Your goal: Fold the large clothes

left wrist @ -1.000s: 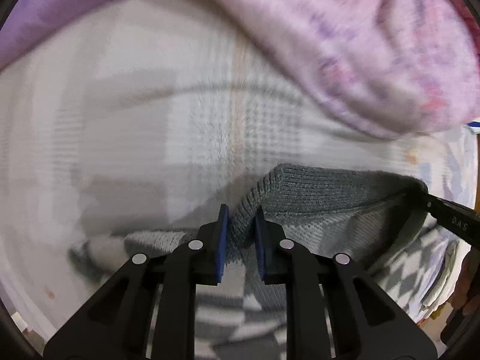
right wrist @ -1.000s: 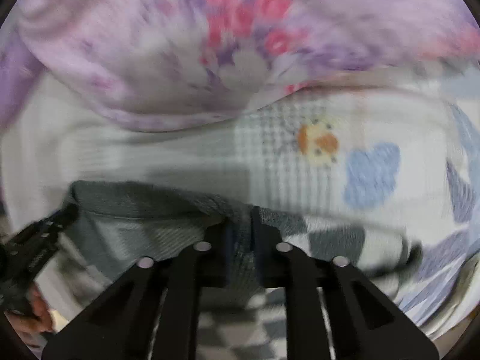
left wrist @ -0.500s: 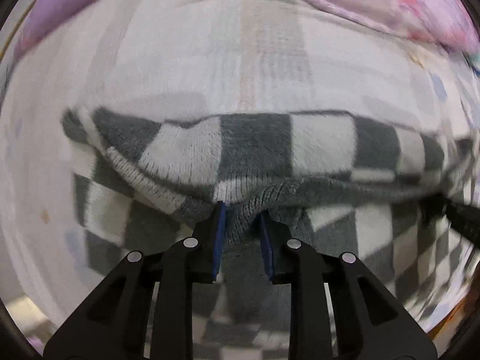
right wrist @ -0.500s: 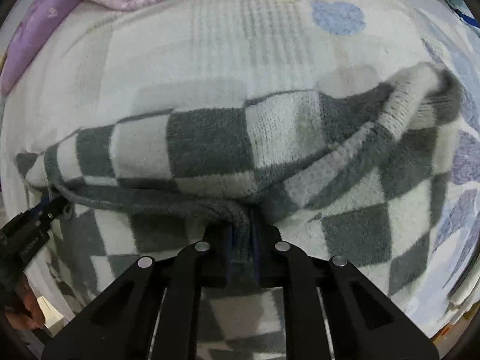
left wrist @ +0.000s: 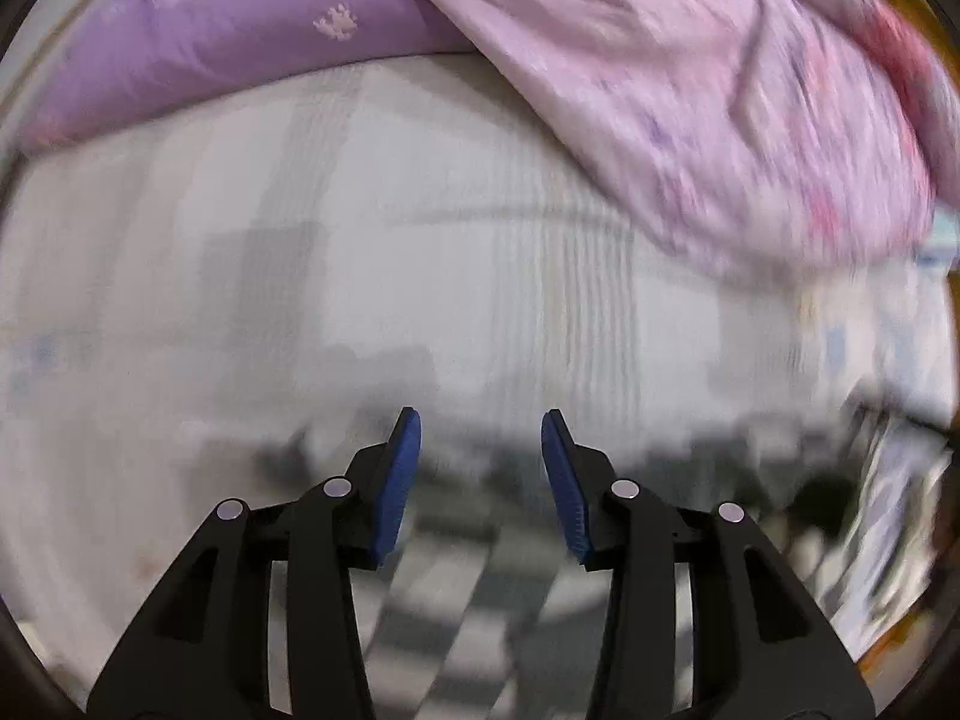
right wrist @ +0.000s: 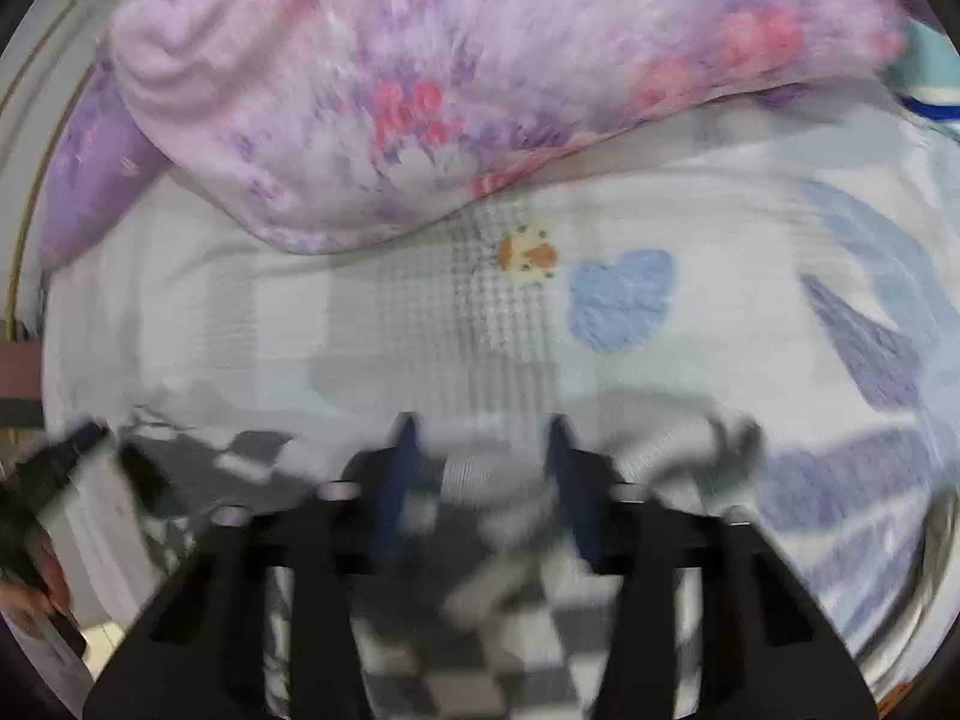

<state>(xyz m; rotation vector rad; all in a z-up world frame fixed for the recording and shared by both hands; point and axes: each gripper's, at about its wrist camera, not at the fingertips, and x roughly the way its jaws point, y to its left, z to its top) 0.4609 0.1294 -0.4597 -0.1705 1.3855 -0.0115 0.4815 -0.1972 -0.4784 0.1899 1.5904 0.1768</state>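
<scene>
Site: a bed, spread with a white waffle-weave cover (left wrist: 420, 240). It serves as the folding surface, broad and flat enough for a large garment.

A pink floral quilt (left wrist: 720, 90) is bunched at the far side, and a purple pillow (left wrist: 210, 42) lies behind it. Both appear to be pushed back to leave the working area bare.

The task's item, a grey-and-white checked sweater (left wrist: 456, 600), lies on the cover at the near edge of both views, directly beneath the tools. Blur hides its outline. In the right wrist view its knit looks heaped and doubled rather than flat, so I judge a fold has been laid over and not yet smoothed.

Left gripper (left wrist: 481, 438): the jaws stand apart and have just been opening. Nothing is between the blue pads, and the sweater shows only below them. The reading is a release, with the cloth left to rest where it was set.

Right gripper (right wrist: 483, 438): heavily smeared, but the jaws read as apart. Pale knit shows in the gap, and I cannot confirm any pad pressing on it.

Minor items: a blue cloud patch (right wrist: 621, 297) and a small orange duck motif (right wrist: 528, 252) on the cover, beyond the sweater and clear of it.
</scene>
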